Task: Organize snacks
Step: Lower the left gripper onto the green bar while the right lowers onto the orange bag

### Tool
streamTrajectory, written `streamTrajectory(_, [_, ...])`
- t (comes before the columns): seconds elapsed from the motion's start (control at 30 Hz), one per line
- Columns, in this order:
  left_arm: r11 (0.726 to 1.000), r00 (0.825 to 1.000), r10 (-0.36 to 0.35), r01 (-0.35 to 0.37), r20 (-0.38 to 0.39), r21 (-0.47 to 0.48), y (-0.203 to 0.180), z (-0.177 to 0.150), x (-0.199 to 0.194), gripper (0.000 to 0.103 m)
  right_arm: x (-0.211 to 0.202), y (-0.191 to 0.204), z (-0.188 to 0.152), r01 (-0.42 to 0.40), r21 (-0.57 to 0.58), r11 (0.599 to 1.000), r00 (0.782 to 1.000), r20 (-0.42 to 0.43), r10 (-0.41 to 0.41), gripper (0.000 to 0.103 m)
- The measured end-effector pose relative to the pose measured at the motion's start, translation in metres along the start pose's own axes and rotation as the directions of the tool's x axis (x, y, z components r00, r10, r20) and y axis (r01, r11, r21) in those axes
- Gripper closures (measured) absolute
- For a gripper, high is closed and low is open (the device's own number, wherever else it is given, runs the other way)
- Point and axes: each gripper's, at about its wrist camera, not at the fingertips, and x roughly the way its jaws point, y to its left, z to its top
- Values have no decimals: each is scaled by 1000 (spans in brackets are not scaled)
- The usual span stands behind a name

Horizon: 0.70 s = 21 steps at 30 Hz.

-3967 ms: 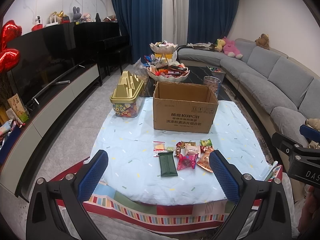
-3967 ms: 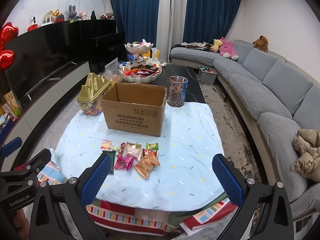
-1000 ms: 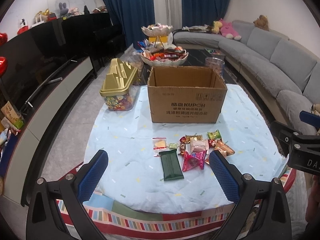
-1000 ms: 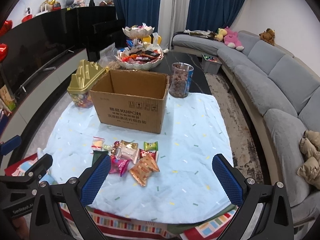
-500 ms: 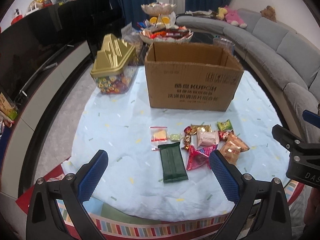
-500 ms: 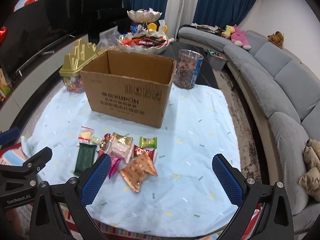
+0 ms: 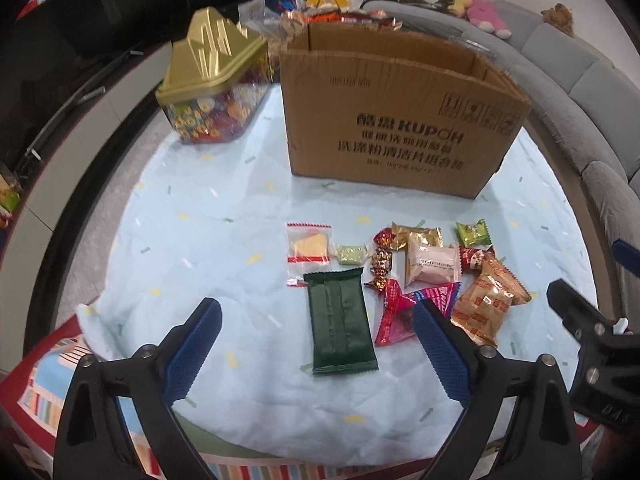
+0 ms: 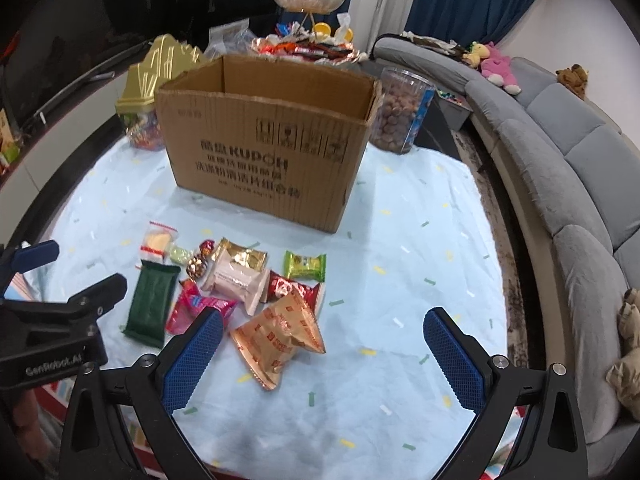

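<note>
A pile of wrapped snacks lies on the light blue tablecloth (image 7: 200, 240) in front of an open cardboard box (image 7: 400, 120). In the pile are a dark green packet (image 7: 340, 324), a magenta packet (image 7: 396, 312), a pale pink packet (image 7: 432, 264) and a tan packet (image 8: 280, 332). My left gripper (image 7: 316, 312) hovers over the dark green packet. Its jaws are closing, with the packet framed between them and the pads clear of it. My right gripper (image 8: 323, 320) stands open above the tan packet and holds nothing.
A gold-lidded candy jar (image 7: 212, 92) stands left of the box, and a clear jar of nuts (image 8: 400, 112) stands behind its right corner. A tiered dish of sweets (image 8: 308, 0) rises behind. A grey sofa (image 8: 560, 168) curves along the right.
Both grippers have come down and forward toward the snack pile, so the packets and the box look larger. The left jaws have narrowed slightly.
</note>
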Motion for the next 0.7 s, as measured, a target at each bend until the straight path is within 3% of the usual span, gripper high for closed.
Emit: streamTrajectory(0.7, [998,989,-50,44,-136,-51,-9,-3,71,27,56,5,-8,-62,13,998,993,-95,63,16])
